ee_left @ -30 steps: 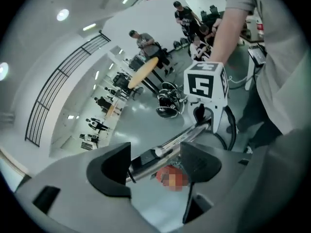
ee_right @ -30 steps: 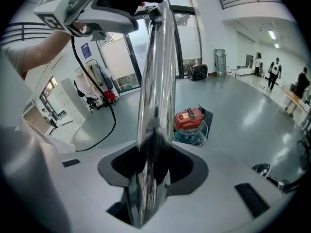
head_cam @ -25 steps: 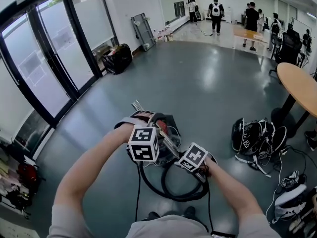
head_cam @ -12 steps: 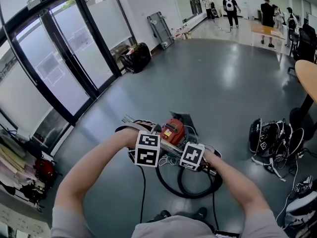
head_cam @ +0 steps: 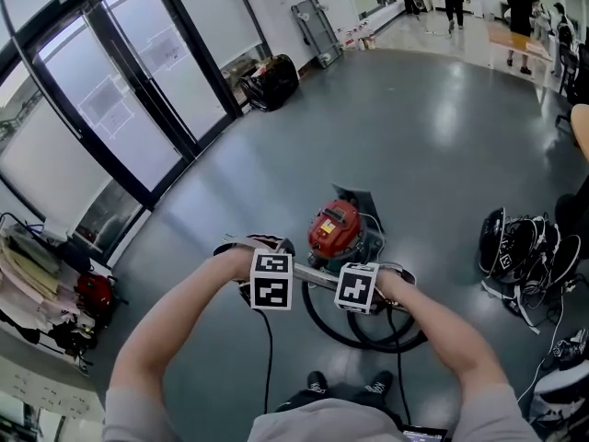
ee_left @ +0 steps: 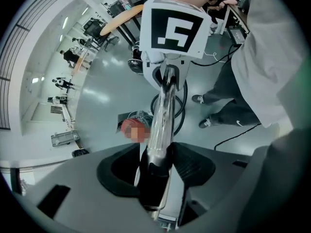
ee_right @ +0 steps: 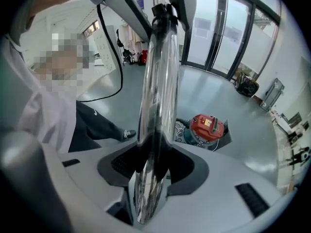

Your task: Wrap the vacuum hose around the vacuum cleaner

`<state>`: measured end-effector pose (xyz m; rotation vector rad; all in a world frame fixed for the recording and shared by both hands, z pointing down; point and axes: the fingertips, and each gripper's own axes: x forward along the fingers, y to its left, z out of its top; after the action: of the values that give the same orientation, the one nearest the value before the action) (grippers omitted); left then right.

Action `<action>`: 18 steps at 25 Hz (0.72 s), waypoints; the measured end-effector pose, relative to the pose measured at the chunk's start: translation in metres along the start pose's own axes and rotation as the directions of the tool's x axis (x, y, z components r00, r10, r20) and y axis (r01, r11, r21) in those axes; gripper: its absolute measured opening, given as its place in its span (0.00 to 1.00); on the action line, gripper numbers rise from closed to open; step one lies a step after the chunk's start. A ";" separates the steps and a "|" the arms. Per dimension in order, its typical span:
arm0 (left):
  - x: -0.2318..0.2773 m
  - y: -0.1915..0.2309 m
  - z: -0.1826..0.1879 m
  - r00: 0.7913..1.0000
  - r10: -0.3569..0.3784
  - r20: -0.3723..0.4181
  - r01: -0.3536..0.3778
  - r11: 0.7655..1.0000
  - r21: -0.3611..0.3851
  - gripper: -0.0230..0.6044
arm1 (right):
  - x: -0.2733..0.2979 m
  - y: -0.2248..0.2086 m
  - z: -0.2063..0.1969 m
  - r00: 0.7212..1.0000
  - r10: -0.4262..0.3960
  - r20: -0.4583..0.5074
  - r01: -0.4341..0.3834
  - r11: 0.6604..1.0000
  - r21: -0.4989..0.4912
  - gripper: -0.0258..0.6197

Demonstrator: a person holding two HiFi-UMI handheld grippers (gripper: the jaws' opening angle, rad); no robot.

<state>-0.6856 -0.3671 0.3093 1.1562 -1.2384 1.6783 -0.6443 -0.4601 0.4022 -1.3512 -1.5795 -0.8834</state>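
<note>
Left gripper [ee_left: 158, 166] – jaws just closing in, clamped on dark end of metal wand [ee_right: 158, 81]. Right gripper [ee_right: 153, 161] pinches same wand. Hose [head_cam: 322, 328] loops loose on floor (below wand), beside vacuum cleaner [head_cam: 336, 228] – seemingly none wound round it; wrapping all left.

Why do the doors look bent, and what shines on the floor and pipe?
Head view: the wide lens bows the doors; bright patches glare on the glossy floor. Right gripper view: the chrome tube mirrors the room, and dark corners ring the picture. Left gripper view: same dark ring.
</note>
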 end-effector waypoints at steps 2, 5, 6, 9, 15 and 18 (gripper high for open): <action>0.012 -0.009 -0.015 1.000 -0.014 -0.023 0.013 1.000 -0.001 0.38 | 0.002 0.002 0.010 1.000 0.002 -0.012 -0.002 1.000 -0.031 0.28; 0.026 -0.020 -0.032 1.000 -0.011 -0.015 0.011 1.000 -0.002 0.36 | 0.010 0.003 0.022 1.000 0.000 -0.016 0.000 0.999 -0.052 0.28; 0.028 -0.026 -0.036 1.000 -0.022 0.010 0.022 1.000 -0.015 0.36 | 0.014 0.003 0.025 1.000 -0.005 -0.017 0.004 0.998 -0.062 0.28; 0.038 -0.042 -0.047 0.997 -0.036 0.063 0.039 0.998 -0.049 0.36 | 0.028 0.009 0.031 0.999 0.005 -0.043 -0.008 0.997 -0.076 0.28; 0.067 -0.073 -0.077 0.992 -0.095 0.082 0.105 0.985 -0.134 0.35 | 0.062 0.017 0.053 0.993 0.027 -0.112 -0.042 0.989 -0.142 0.28; 0.081 -0.087 -0.094 0.986 -0.115 0.118 0.134 0.978 -0.163 0.35 | 0.076 0.021 0.066 0.990 0.033 -0.139 -0.055 0.986 -0.159 0.28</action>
<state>-0.6536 -0.2501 0.3997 1.2060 -1.3198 1.4053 -0.6374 -0.3677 0.4463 -1.4024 -1.3934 -1.0732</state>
